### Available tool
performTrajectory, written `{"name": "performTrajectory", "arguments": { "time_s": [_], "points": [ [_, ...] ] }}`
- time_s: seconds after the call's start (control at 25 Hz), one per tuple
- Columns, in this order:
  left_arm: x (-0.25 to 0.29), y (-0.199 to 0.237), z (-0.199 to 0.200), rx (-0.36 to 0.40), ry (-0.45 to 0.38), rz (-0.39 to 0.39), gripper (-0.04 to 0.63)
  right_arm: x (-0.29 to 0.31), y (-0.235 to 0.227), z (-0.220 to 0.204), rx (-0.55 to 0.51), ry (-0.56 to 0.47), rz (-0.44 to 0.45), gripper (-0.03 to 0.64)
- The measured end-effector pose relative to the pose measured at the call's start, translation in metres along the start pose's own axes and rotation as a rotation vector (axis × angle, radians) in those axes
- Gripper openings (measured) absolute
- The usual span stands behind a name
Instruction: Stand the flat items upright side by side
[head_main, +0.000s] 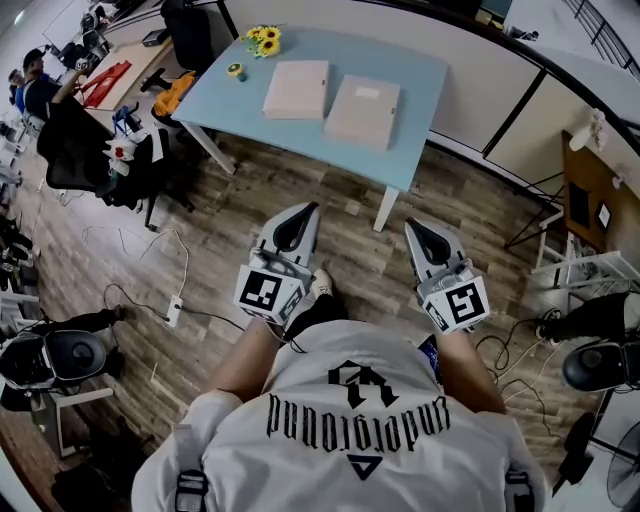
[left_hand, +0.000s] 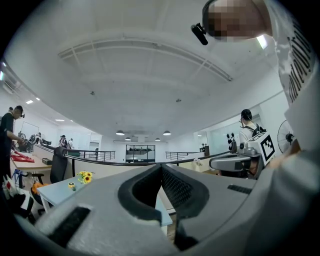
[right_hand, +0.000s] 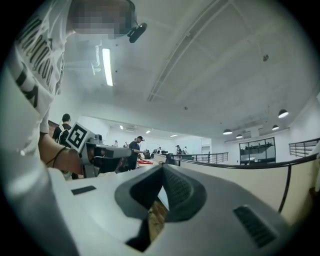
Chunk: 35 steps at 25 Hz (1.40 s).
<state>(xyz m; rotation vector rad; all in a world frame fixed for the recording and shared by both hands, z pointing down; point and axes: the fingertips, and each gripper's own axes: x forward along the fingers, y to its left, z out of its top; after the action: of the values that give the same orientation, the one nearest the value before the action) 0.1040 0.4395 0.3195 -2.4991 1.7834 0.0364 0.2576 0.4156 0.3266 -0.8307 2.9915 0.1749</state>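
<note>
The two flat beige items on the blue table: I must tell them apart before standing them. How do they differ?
The left item lies nearer the sunflowers; the right item sits nearer the front edge of the table. The right item shows a pale patch on top; the left item looks plain. Both lie flat, beige, side by side, apart.
</note>
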Motion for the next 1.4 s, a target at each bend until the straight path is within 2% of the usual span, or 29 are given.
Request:
{"name": "performTrajectory", "arguments": {
  "time_s": [0.36, 0.4, 0.72, 1.08, 1.4],
  "points": [
    [0.018, 0.027, -0.012, -0.017, 0.015, -0.013, 0.006, 0.032, -0.013, -0.010, 0.016, 0.016, -0.018, 0.013],
    [0.021, 0.032, -0.014, -0.021, 0.018, -0.015, 0.006, 0.037, -0.014, -0.013, 0.019, 0.022, -0.017, 0.049],
    [0.050, 0.072, -0.032, -0.038, 0.039, -0.045, 0.006, 0.088, -0.026, -0.029, 0.040, 0.058, -0.014, 0.091],
    [0.083, 0.140, -0.046, -0.064, 0.057, -0.082, 0.009, 0.164, -0.040, -0.039, 0.049, 0.094, -0.036, 0.147],
    [0.109, 0.188, -0.049, -0.065, 0.063, -0.155, 0.091, 0.219, -0.052, -0.044, 0.051, 0.115, -0.087, 0.175]
  ]
}}
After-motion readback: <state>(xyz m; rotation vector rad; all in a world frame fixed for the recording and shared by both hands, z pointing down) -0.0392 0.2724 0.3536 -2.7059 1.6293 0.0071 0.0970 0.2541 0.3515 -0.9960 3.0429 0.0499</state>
